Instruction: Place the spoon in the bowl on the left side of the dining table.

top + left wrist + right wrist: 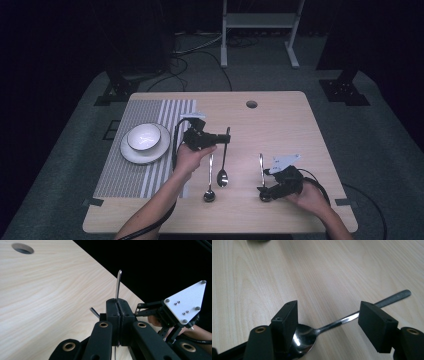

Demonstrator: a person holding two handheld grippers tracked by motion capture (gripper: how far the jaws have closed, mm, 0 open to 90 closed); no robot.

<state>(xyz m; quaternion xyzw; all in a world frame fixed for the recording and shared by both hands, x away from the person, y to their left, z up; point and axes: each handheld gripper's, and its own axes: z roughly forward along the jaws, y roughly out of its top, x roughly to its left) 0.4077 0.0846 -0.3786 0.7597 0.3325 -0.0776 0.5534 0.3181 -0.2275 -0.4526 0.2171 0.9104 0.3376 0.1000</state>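
Three metal spoons lie near the table's middle. My left gripper [221, 138] points right and is shut on the handle of the middle spoon [223, 162]. In the left gripper view that thin handle [119, 282] sticks out past the closed jaws. A second spoon [210, 177] lies just left of it, below the hand. My right gripper [265, 192] rests low on the table, open, over the bowl end of the right spoon [261, 167]. In the right gripper view the spoon [332, 325] lies between the spread jaws of the right gripper [328, 325], untouched on the right side.
A white plate [131, 154] carrying a white bowl [144, 136] sits on a striped placemat [150, 110] at the table's left. A round cable hole [251, 104] is near the far edge. My right gripper's white plate [186, 302] is in the left gripper view.
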